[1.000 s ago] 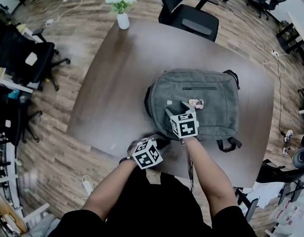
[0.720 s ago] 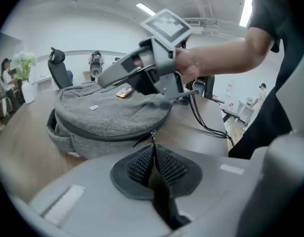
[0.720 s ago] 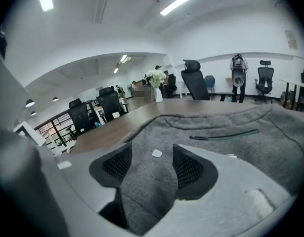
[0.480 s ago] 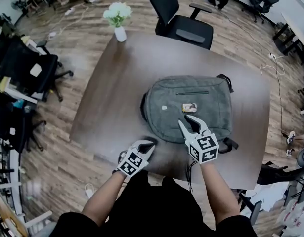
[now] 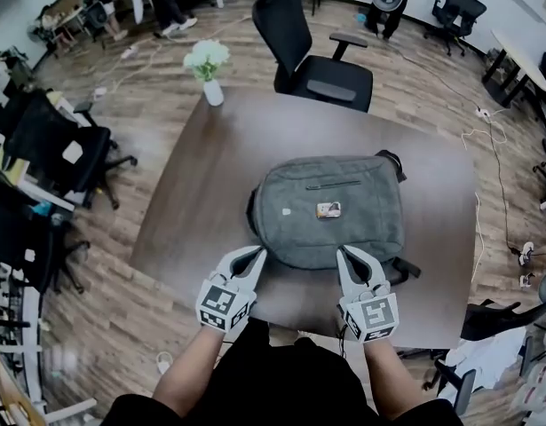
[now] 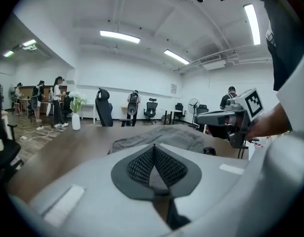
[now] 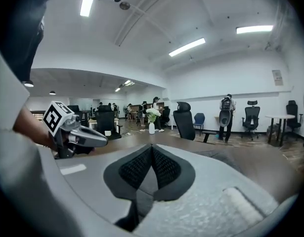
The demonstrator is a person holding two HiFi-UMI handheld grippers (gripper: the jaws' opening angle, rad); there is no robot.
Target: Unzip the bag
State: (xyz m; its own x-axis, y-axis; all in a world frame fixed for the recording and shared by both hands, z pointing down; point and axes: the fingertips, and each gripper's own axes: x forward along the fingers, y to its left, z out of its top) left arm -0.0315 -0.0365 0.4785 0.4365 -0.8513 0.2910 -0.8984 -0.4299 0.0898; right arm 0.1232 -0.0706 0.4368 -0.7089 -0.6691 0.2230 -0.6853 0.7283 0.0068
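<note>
A grey backpack (image 5: 330,211) lies flat in the middle of the brown table (image 5: 210,176), with a front pocket zipper (image 5: 335,185) and a small tag (image 5: 328,209) on it. My left gripper (image 5: 257,254) hovers at the bag's near left edge, shut and empty. My right gripper (image 5: 343,253) hovers at the near right edge, also shut with nothing in it. In the left gripper view the pads (image 6: 142,164) meet, the bag (image 6: 161,136) lies beyond them, and the right gripper (image 6: 226,120) shows at the right. In the right gripper view the pads (image 7: 164,168) meet too.
A white vase of flowers (image 5: 208,69) stands at the table's far left corner. A black office chair (image 5: 317,60) is behind the table, more chairs (image 5: 59,140) are at the left. Cables (image 5: 486,149) lie on the floor at the right. People stand far back.
My right gripper has come back off the top of the bag to its near edge, and its jaws have closed. My left gripper has risen beside it at the near edge.
</note>
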